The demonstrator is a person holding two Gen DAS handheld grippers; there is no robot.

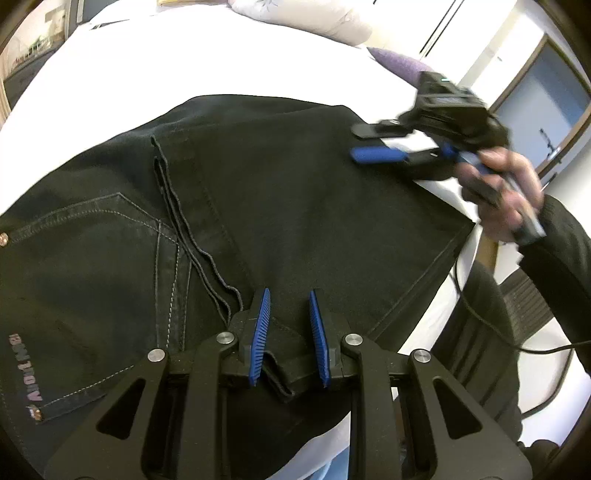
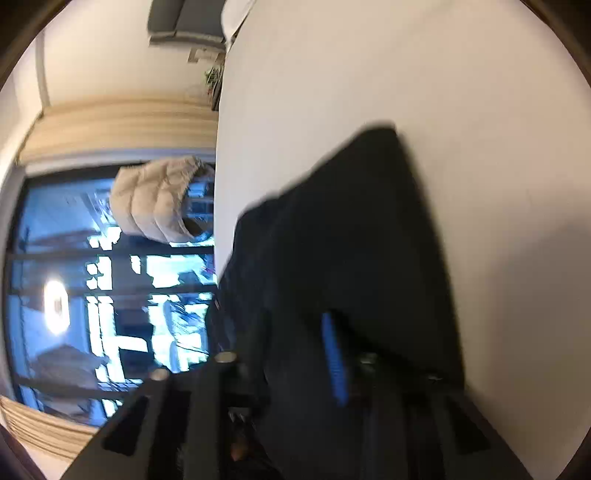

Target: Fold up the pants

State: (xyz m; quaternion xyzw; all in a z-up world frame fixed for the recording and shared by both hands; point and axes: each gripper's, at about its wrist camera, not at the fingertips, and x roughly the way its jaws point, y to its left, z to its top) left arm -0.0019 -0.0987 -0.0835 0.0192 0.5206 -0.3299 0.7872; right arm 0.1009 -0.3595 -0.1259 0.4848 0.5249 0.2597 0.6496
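Our left hand-held gripper [image 1: 289,334] has its fingers parted astride a bunched fold of the black pants [image 1: 280,192], not clearly pinching it. Our right hand-held gripper [image 1: 373,142] hovers released over the far edge. The pants lie half-folded on the white bed [image 1: 184,66]; next, we judge, comes another fold.

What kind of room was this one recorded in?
Most likely a bedroom: the black pants lie on a white-sheeted bed, pillows sit at its far end, and a curtained window shows beside it.
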